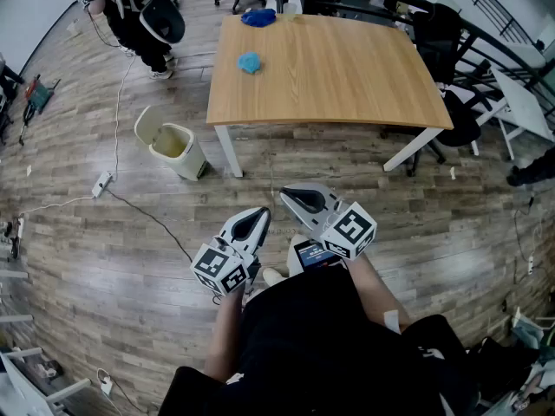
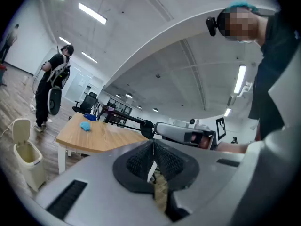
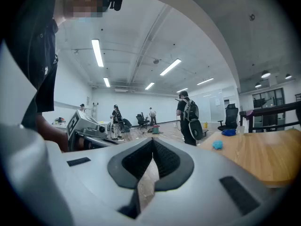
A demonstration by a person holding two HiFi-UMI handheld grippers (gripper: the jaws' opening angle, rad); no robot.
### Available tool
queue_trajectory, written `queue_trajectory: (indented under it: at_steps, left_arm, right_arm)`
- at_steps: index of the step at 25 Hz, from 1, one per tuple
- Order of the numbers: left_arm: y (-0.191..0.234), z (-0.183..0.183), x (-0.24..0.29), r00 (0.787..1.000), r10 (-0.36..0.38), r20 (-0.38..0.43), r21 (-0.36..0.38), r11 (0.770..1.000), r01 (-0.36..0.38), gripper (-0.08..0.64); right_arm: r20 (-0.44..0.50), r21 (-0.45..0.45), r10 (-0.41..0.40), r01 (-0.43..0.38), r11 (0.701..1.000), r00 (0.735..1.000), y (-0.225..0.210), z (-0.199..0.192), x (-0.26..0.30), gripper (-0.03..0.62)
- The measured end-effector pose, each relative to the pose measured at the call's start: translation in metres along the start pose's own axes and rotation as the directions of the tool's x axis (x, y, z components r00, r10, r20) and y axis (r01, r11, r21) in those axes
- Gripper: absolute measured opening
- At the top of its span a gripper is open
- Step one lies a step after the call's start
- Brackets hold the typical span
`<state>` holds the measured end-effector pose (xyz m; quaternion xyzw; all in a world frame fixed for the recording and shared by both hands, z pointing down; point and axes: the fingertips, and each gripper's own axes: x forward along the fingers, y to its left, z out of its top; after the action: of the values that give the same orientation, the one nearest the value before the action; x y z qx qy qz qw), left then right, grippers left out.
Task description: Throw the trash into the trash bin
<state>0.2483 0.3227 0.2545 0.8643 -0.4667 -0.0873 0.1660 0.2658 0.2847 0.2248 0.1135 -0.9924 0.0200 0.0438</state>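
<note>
A light blue crumpled piece of trash (image 1: pixel 250 61) lies on the wooden table (image 1: pixel 347 76), and a darker blue piece (image 1: pixel 258 17) sits near its far edge. The cream trash bin (image 1: pixel 173 143) stands on the floor left of the table with its lid up. Both grippers are held close to the body, well short of the table. My left gripper (image 1: pixel 260 216) is shut with nothing in it, its pads meeting (image 2: pixel 153 147). My right gripper (image 1: pixel 286 194) is shut and empty too (image 3: pixel 152 147). The left gripper view shows the bin (image 2: pixel 26 154) and the light blue trash (image 2: pixel 85 125).
A person with a backpack (image 1: pixel 139 16) stands at the far left beyond the bin. Office chairs (image 1: pixel 451 68) crowd the table's right side. A cable and power strip (image 1: pixel 102 183) lie on the wooden floor to the left. White furniture (image 1: pixel 525 102) stands at the right.
</note>
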Motion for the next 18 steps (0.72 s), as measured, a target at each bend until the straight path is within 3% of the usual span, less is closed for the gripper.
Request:
queue_trajectory:
  at_steps: [9,14,18]
  left_arm:
    - [0.046,0.015,0.022,0.999,0.019,0.047,-0.022,1.000,-0.018,0.008]
    - [0.098,0.022,0.057,0.999,0.038,0.023,-0.037,0.999,-0.037,0.008]
    - [0.147,0.036,0.094,0.997,0.056,-0.044,-0.003,0.998,-0.056,0.009]
  right_arm:
    - [-0.024,0.000,0.008,-0.008,1.000,1.000,-0.044,0.001,0.028,-0.002]
    - [-0.008,0.030,-0.002,0.003,1.000,1.000,-0.100,-0.003,0.066,-0.002]
    - [-0.020,0.054,0.004,-0.003,0.999,1.000,-0.158,-0.005,0.104,-0.002]
